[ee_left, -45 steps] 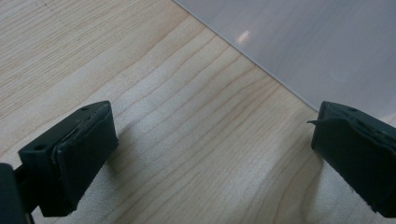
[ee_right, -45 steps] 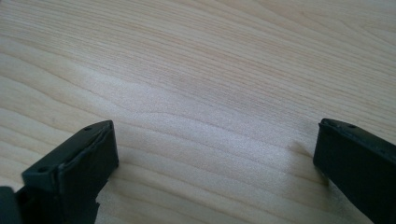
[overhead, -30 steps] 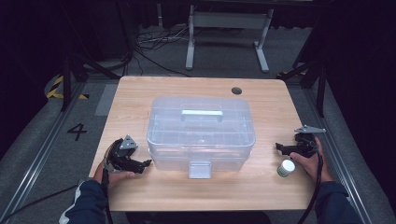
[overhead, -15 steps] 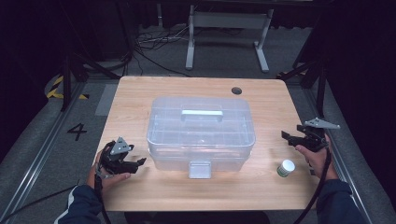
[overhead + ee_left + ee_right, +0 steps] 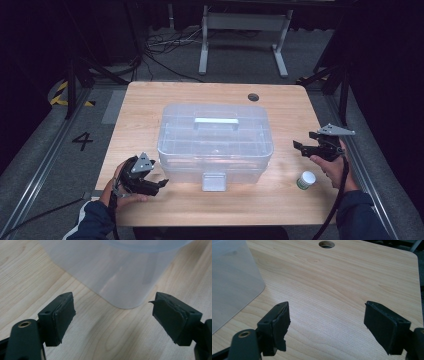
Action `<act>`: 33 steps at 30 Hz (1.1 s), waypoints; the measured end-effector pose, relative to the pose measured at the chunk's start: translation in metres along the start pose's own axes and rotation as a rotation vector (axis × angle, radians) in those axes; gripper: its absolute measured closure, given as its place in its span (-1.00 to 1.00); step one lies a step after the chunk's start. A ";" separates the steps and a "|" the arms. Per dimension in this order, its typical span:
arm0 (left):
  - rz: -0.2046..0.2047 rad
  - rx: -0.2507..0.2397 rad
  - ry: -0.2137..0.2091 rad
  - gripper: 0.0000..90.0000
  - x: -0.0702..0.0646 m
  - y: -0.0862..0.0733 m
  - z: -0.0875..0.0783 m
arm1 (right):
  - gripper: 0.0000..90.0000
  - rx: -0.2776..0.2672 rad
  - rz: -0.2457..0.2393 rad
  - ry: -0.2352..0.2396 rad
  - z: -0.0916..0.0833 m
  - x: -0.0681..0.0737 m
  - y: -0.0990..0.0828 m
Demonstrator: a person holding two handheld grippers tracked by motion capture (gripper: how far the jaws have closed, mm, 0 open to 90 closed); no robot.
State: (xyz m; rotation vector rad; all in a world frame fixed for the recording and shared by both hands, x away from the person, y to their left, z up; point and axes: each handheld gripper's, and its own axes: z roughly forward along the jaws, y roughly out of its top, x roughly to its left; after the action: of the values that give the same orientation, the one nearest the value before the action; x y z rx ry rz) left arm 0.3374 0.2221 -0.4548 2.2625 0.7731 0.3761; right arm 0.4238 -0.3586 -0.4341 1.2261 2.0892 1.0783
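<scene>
While the clear plastic storage box [image 5: 215, 142] sits latched at the centre of the tabletop [image 5: 145, 107], the left tongs [image 5: 150, 184] are held at its seven o'clock corner and the right tongs [image 5: 306, 146] at three o'clock, both wide and empty. The left tongs have just been opening further. The front latch [image 5: 214, 181] is best approached squarely; the small white jar [image 5: 305, 180] at four o'clock should be avoided.

The wooden table [image 5: 150, 105] bears a clear box [image 5: 215, 142] and small jar [image 5: 305, 180].
</scene>
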 end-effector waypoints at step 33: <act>0.019 -0.033 0.021 -0.56 -0.013 0.011 0.014 | -0.51 -0.072 -0.187 0.337 -0.042 0.082 0.030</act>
State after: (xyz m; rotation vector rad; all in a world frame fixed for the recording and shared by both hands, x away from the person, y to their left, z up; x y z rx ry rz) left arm 0.3391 0.2000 -0.4576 2.2392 0.7519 0.4194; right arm 0.3692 -0.2939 -0.3869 0.8398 2.3338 1.3316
